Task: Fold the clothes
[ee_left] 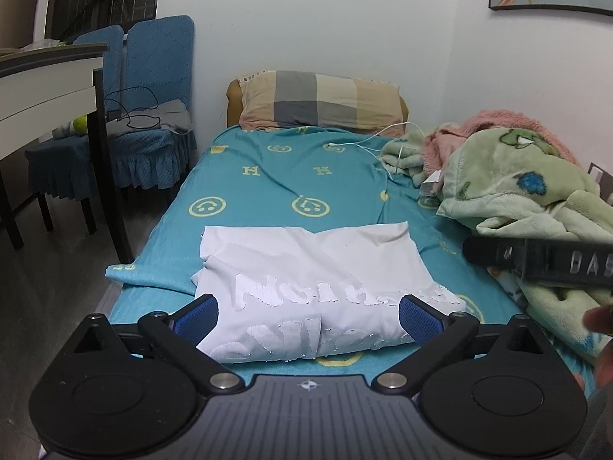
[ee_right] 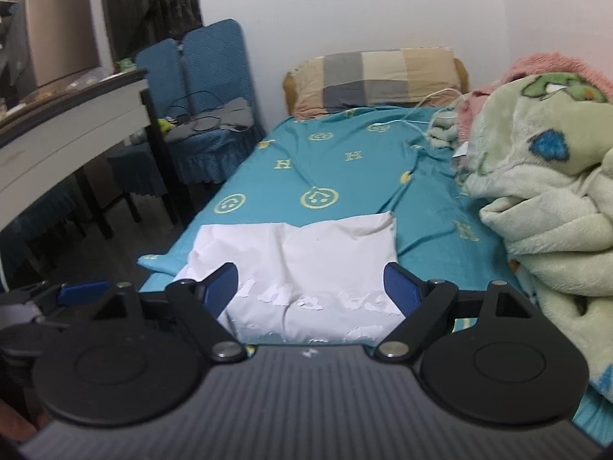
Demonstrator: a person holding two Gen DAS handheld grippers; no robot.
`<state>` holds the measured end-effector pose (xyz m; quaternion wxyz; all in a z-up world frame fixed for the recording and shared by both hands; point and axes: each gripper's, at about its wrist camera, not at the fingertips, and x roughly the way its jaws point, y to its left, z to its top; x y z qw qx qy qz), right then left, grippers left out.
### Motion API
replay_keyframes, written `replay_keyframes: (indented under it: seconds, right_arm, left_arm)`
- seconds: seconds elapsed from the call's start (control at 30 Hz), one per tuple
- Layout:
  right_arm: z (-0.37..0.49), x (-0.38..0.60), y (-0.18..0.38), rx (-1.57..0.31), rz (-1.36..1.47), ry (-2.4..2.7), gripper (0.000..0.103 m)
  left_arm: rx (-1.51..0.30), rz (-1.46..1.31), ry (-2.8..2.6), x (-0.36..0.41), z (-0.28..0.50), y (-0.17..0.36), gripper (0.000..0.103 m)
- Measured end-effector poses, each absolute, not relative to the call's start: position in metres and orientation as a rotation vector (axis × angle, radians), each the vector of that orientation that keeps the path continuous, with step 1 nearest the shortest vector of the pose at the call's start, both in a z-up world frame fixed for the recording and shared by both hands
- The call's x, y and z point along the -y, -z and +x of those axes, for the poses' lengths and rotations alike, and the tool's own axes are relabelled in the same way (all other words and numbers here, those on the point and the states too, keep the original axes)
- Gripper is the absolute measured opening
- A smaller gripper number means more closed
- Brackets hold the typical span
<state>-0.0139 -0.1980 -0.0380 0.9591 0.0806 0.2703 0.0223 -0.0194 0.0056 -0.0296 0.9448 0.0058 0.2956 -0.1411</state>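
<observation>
A white T-shirt (ee_left: pixel 306 268) with raised white lettering lies folded into a rectangle near the foot of the bed, on the teal sheet (ee_left: pixel 283 176). My left gripper (ee_left: pixel 308 316) hovers over the shirt's near edge, open wide, its blue pads clear of the cloth. In the right wrist view the same shirt (ee_right: pixel 306 260) lies flat ahead, and my right gripper (ee_right: pixel 310 285) is open above its near edge with nothing between the fingers. The right gripper's black body (ee_left: pixel 536 260) shows at the right of the left wrist view; a blue fingertip of the left gripper (ee_right: pixel 82 292) shows at the left of the right wrist view.
A checked pillow (ee_left: pixel 318 101) lies at the head of the bed. A heaped green and pink blanket (ee_left: pixel 517 184) fills the bed's right side, with a white cable (ee_left: pixel 367 142) beside it. Blue chairs (ee_left: pixel 153 88) and a table (ee_left: pixel 46 84) stand left of the bed.
</observation>
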Motion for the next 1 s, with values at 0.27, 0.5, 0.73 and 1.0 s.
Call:
replay_keyframes:
  seconds: [0.27,0.5,0.73,1.0]
  right_arm:
    - [-0.007,0.192,0.015,-0.573,0.405,0.039,0.085]
    - [0.01,0.205,0.065,-0.652,0.49,0.046,0.084]
    - [0.014,0.235,0.093,-0.702,0.623,0.11,0.085]
    - [0.016,0.246,0.104,-0.732,0.77,0.059,0.085]
  left_arm:
    - [-0.678,-0.097,0.26,-0.022,-0.005,0.038,0.102]
    - [-0.77,-0.208,0.247,-0.034,0.005,0.053,0.101]
    - [-0.895,-0.422,0.258,-0.045,0.025,0.077,0.1]
    - [-1.13,-0.923,0.261,-0.067,0.057,0.147,0.094]
